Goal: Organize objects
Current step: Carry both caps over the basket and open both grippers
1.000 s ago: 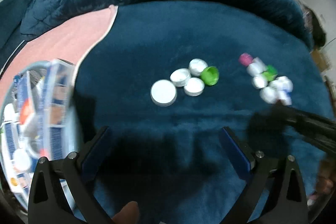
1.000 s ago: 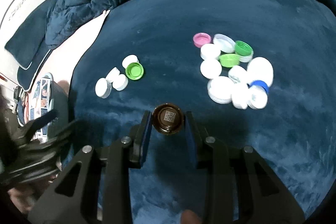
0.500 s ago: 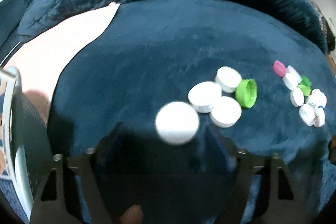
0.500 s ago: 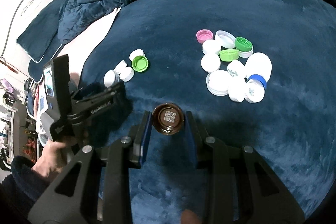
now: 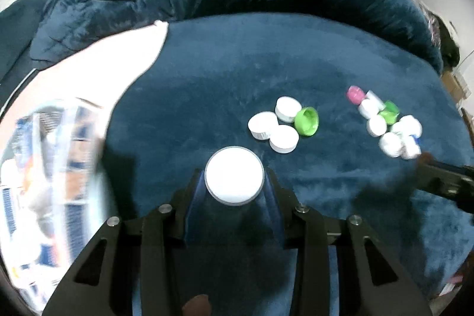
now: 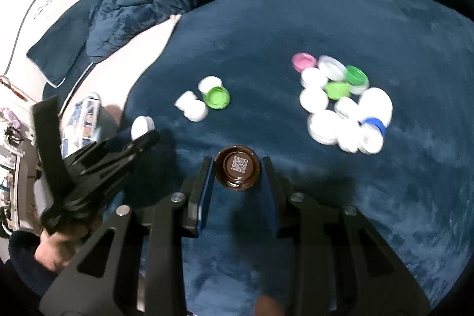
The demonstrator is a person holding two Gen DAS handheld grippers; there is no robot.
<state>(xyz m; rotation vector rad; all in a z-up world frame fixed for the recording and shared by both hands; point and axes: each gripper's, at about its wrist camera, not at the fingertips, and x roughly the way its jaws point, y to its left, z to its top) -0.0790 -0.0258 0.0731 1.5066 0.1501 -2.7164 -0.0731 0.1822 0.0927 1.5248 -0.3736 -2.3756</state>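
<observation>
Left gripper (image 5: 234,182) is closing w/ a big white cap (image 5: 234,179) between its jaws, flat top up, no real long axis. Right gripper (image 6: 237,172) is clamped on a brown cap (image 6: 237,170), open side up. Risk imo: the plush blue blanket (image 5: 207,85) lets a cap tilt and slip. Farther off, small white/green cluster (image 5: 283,123), then the mixed pile (image 5: 388,123).

A plush dark blue blanket (image 5: 266,64) covers the bed, bunched into a ridge at the far side. A pink sheet (image 5: 97,61) shows at its left edge.
</observation>
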